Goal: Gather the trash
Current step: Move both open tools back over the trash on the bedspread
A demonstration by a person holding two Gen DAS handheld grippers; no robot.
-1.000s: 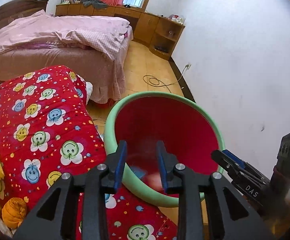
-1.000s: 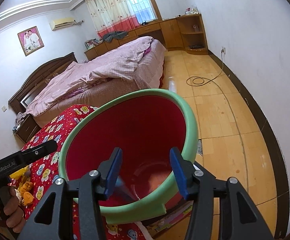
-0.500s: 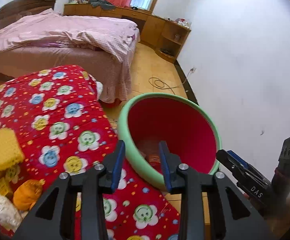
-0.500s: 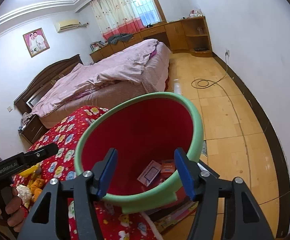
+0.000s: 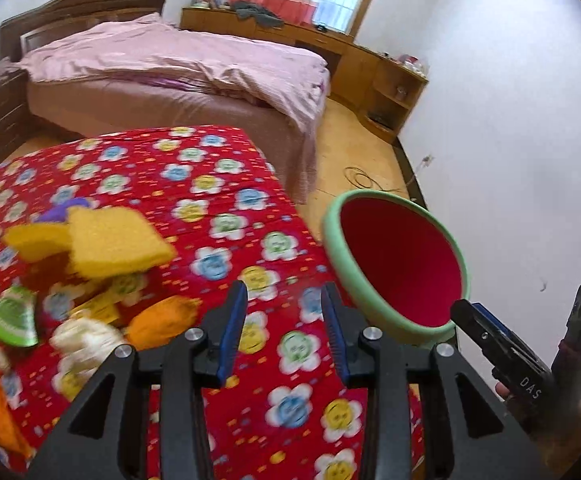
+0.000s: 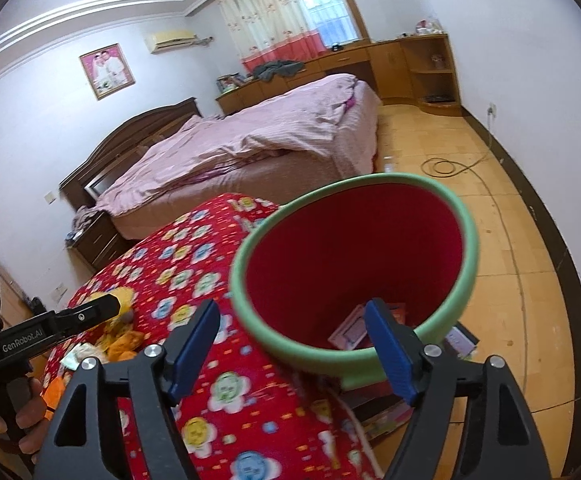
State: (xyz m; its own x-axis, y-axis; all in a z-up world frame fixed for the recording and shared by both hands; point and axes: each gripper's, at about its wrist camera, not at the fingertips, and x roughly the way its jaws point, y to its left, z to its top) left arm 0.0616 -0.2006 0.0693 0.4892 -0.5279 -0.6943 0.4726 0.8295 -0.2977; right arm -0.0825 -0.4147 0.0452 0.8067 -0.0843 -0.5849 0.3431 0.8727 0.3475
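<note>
A bin [image 5: 402, 264] with a green rim and red inside stands at the right edge of a red flowered quilt [image 5: 218, 184]. A pink card and a red box [image 6: 350, 332] lie in its bottom. A trash pile lies on the quilt at the left: yellow sponges [image 5: 114, 240], an orange lump [image 5: 158, 320], a white crumpled wad [image 5: 82, 340] and a green wrapper [image 5: 14, 316]. My left gripper [image 5: 284, 320] hangs open and empty over the quilt, right of the pile. My right gripper [image 6: 290, 344] is near the bin's front rim, its jaws opening with nothing held.
A bed with a pink cover [image 5: 178, 68] stands behind the quilt. Wooden cabinets [image 6: 414, 64] line the far wall. A cable [image 6: 446, 166] lies coiled on the tiled floor. Flat boxes or books [image 6: 462, 340] lie under the bin. A white wall [image 5: 530, 140] rises close on the right.
Both grippers have drawn back from the bin. The left one has swung left over the quilt, bringing the trash pile into view. The right jaws have spread wider.
</note>
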